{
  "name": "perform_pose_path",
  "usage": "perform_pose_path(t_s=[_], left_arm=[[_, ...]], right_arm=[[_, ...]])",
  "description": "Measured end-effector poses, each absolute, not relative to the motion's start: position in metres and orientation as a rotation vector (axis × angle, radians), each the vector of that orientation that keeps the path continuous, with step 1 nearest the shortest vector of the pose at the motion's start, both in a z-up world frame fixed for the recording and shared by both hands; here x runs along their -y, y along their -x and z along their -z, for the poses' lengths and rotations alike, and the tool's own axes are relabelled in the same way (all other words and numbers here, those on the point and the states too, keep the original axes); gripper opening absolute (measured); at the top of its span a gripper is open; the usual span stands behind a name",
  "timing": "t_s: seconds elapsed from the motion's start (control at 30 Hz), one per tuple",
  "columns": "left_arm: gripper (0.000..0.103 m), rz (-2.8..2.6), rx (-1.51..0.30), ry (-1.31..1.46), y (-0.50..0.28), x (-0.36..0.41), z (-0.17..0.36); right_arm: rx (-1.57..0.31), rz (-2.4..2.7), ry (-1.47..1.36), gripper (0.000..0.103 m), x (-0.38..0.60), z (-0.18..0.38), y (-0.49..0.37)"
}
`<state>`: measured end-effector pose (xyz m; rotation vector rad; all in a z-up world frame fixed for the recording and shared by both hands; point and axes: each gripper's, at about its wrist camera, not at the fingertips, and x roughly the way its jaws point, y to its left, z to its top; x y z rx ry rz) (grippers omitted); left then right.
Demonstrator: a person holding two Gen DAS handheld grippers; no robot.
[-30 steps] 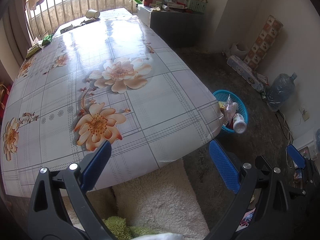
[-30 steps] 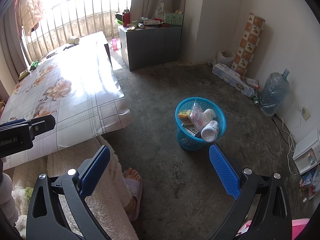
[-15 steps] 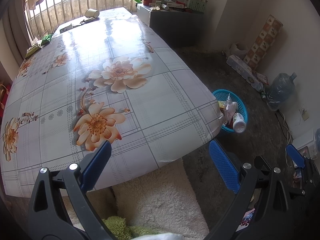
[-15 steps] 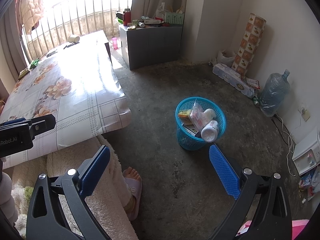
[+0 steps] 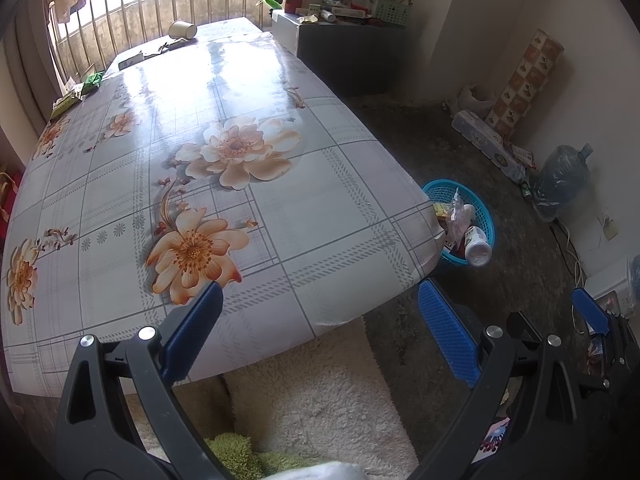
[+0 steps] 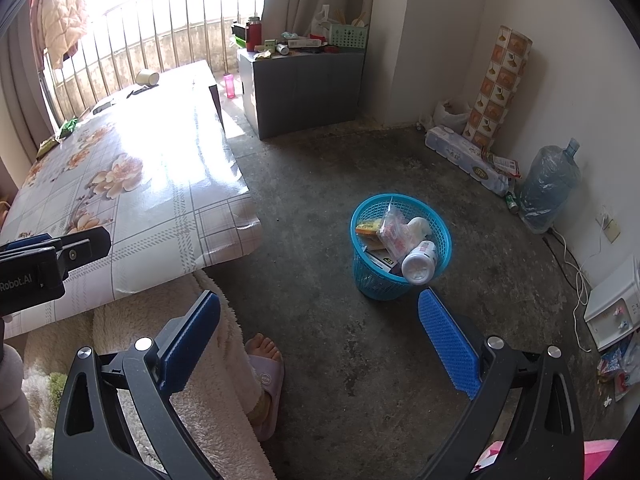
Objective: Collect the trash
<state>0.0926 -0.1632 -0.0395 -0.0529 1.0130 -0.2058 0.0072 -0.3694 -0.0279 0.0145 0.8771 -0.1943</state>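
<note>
Both the left gripper (image 5: 320, 328) and right gripper (image 6: 320, 328) gape wide, empty; the bottle (image 6: 418, 266) leans base-outward over the basket (image 6: 384, 284) rim

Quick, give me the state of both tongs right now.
Left tongs: open, holding nothing.
Right tongs: open, holding nothing.

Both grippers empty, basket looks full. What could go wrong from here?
1. The white bottle lies on the blue basket's rim; another drop may knock it out.
2. The remaining cup and green wrappers sit at the table's far end, a long reach.
</note>
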Motion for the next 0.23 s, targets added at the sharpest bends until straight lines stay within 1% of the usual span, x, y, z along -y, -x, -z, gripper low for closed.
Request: perform_pose_path(t_s=[0.23], left_arm=[[0.094, 0.205, -1.006, 0.055, -0.0934, 0.1641, 0.0358]], right_arm=[[-0.877, 0.196, -0.011, 0.097, 0.3694, 0.0275, -0.0082]])
